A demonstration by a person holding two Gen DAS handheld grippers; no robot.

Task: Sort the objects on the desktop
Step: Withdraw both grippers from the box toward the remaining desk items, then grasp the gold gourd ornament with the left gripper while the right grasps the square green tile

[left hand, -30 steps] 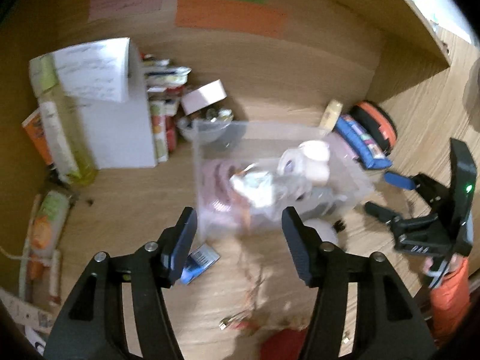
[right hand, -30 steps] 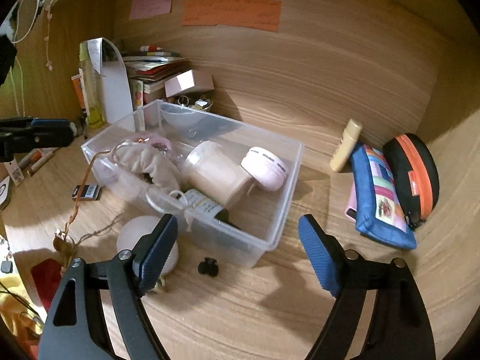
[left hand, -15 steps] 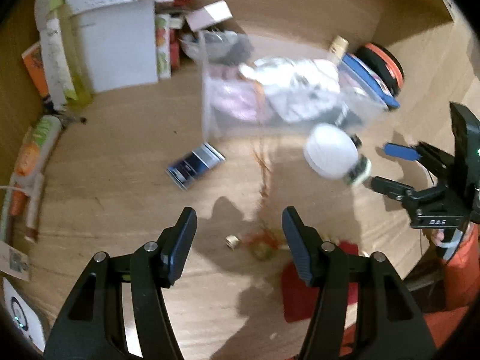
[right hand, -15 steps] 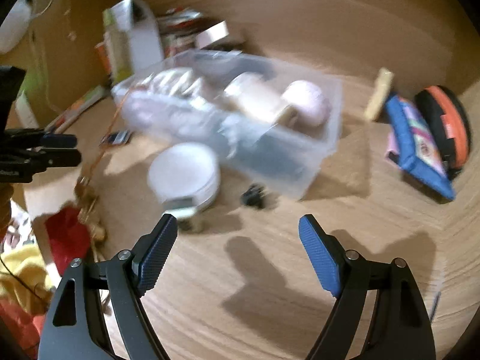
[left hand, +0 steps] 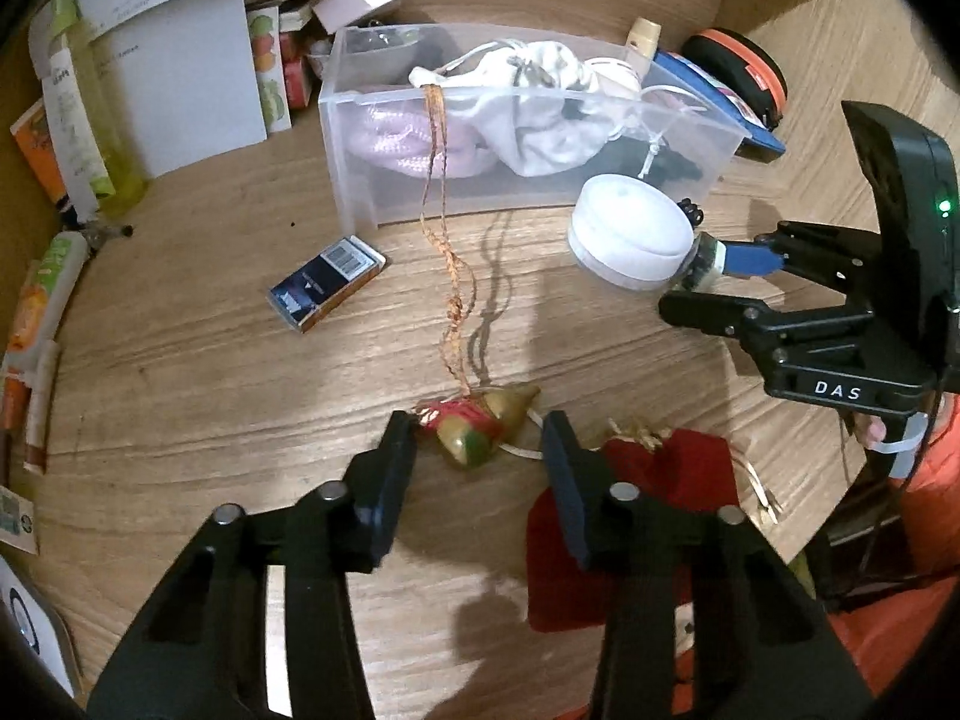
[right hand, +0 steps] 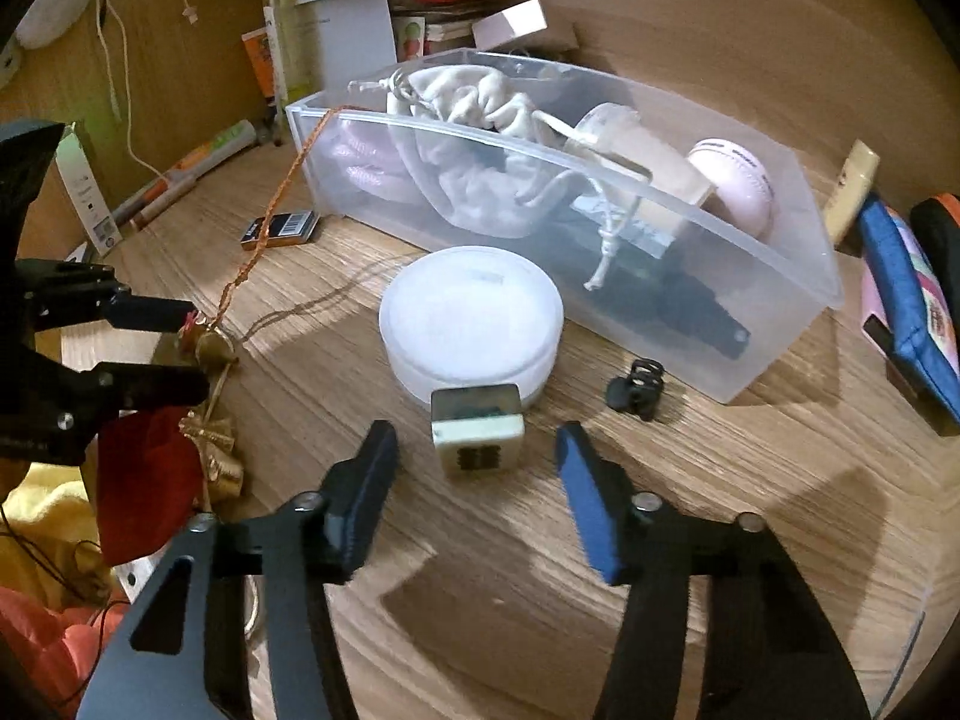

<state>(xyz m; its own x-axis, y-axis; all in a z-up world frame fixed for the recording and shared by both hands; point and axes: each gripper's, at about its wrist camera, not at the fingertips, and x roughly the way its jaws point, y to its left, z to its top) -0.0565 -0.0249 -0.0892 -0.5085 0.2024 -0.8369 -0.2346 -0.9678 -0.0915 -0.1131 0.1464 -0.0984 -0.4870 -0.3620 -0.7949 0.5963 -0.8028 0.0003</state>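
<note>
A clear plastic bin [left hand: 360, 138] [right hand: 804, 264] on the wooden desk holds a white drawstring bag [left hand: 534, 102], pink items and a dark bottle. An orange braided cord [left hand: 447, 252] hangs from the bin down to a gold, red and green charm [left hand: 480, 426] [right hand: 207, 342]. My left gripper [left hand: 477, 456] is open, its fingers on either side of the charm. My right gripper [right hand: 477, 474] is open around a small square white block [right hand: 477, 435] in front of a round white box [right hand: 471, 318] [left hand: 627, 234].
A dark blue card box [left hand: 327, 291] lies left of the cord. A red pouch [left hand: 660, 516] lies by the front edge. A small black clip [right hand: 636, 390] sits by the bin. A blue pencil case [right hand: 906, 300], an orange-rimmed black case [left hand: 738, 69] and stacked papers [left hand: 174, 60] line the back.
Both grippers have moved down and back from the bin toward the desk front. The left one now brackets the charm; the right one now brackets the white block.
</note>
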